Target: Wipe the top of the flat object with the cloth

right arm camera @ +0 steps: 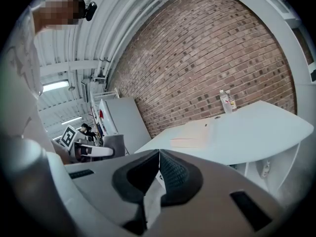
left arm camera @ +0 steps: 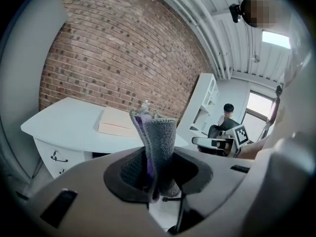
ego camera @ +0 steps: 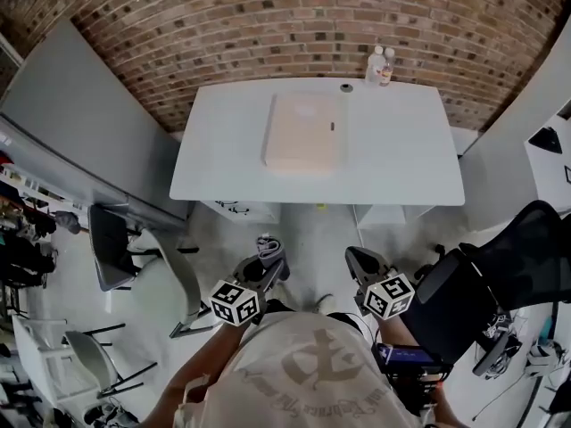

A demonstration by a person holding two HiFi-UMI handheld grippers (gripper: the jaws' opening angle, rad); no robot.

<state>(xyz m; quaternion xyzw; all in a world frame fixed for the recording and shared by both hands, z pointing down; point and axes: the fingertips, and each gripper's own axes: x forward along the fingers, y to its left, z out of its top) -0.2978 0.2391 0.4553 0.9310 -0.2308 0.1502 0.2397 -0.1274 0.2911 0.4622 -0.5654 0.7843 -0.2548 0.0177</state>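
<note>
**Cloth [left arm camera: 157,147] in left gripper [ego camera: 271,259], board [ego camera: 303,132] out ahead**

In the head view both grippers are held low, in front of the person's chest and well short of the table [ego camera: 406,163]. The left sits at about 7 o'clock of the picture's centre. The right gripper [ego camera: 361,262] sits at about 5 o'clock.

The left gripper view shows its jaws clamped on the grey cloth. The cloth is folded and stands up between the pads, with a purple edge showing on its left side.

The right gripper view shows its jaws pressed together with nothing between them.

The board is pale and flat. It lies on the white table at 12 o'clock from the grippers, a little left of the table's middle. A small dark mark shows near its right edge.

Two bottles [ego camera: 380,65] stand at the table's far edge, at about 1 o'clock from the board. A small dark ring [ego camera: 346,87] lies just beside them.

A brick wall [ego camera: 268,25] runs behind the table. A black chair [ego camera: 500,275] stands at 3 o'clock of the right gripper.
</note>
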